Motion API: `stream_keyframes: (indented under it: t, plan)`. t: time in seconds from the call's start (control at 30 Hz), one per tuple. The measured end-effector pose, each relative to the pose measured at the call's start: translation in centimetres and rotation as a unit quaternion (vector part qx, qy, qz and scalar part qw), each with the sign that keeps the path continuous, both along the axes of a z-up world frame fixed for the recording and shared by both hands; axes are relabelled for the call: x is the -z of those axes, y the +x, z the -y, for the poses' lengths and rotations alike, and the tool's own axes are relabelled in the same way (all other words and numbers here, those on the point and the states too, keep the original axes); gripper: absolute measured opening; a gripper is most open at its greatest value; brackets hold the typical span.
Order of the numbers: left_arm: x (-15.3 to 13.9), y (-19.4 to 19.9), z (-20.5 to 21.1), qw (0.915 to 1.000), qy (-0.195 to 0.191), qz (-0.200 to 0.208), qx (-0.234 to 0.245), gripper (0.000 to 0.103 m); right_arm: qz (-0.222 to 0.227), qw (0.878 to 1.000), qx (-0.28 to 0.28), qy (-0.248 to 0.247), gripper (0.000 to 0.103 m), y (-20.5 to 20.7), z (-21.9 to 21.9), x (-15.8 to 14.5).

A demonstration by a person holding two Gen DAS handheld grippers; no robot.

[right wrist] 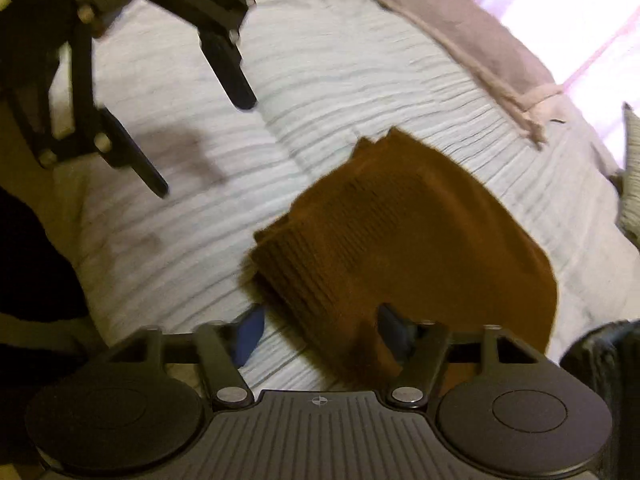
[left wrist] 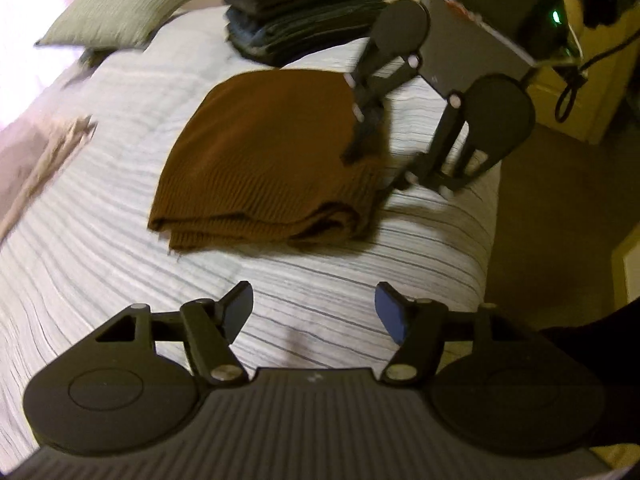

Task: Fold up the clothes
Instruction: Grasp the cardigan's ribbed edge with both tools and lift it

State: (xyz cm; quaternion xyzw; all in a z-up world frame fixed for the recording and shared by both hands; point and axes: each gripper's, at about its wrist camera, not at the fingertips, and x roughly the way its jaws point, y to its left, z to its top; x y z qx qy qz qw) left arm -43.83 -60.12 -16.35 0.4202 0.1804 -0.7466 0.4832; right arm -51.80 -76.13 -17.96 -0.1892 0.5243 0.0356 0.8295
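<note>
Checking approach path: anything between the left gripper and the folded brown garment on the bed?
Nothing visible. Only bare striped bedspread lies between the open left gripper and the brown garment. The right gripper, also open, is at the garment's far right edge, not in the left's path. The dark folded stack sits beyond it.

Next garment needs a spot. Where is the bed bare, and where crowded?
Bare bedspread lies left of the brown sweater, down to the left gripper. Crowded behind it: dark stack, green pillow. Right gripper hangs over the sweater's right edge.
</note>
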Motion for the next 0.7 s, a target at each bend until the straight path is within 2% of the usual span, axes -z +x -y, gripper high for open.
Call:
stream_keyframes:
  t: [0.13,0.23,0.37,0.5,0.6,0.63,0.67,0.7]
  plan:
    - [-0.7,-1.8,0.2,0.9982,-0.025,0.039,0.038,0.065,-0.009,1.0,0.022,-0.017,0.065,-1.9,0.6,-1.3]
    - [-0.7,-4.1,1.2,0.9954,-0.038,0.069,0.054,0.067,-0.023,0.999,0.019,-0.043,0.065,-3.6,1.9,-1.1]
    - [1.4,-7.8,3.1,0.9908,-0.037,0.12,0.051,0.067,-0.037,0.995,-0.034,-0.09,0.065,-4.9,4.1,1.2]
    - [3.7,-11.3,4.9,0.9834,-0.026,0.176,0.035,0.068,-0.039,0.985,-0.11,-0.126,0.065,-5.4,6.5,4.1]
    - [4.9,-12.7,5.9,0.9804,-0.011,0.196,0.016,0.068,-0.029,0.979,-0.151,-0.132,0.065,-4.8,8.2,5.5]
    - [5.2,-13.0,6.3,0.9789,-0.007,0.204,0.006,0.068,-0.027,0.979,-0.156,-0.128,0.059,-4.6,8.8,5.6]
    - [5.4,-13.2,6.5,0.9773,-0.005,0.212,0.001,0.068,-0.025,0.98,-0.158,-0.122,0.034,-4.3,9.4,5.6]
    - [5.5,-13.4,6.6,0.9753,-0.005,0.221,-0.002,0.069,-0.031,0.984,-0.144,-0.1,0.031,-3.7,10.1,4.8]
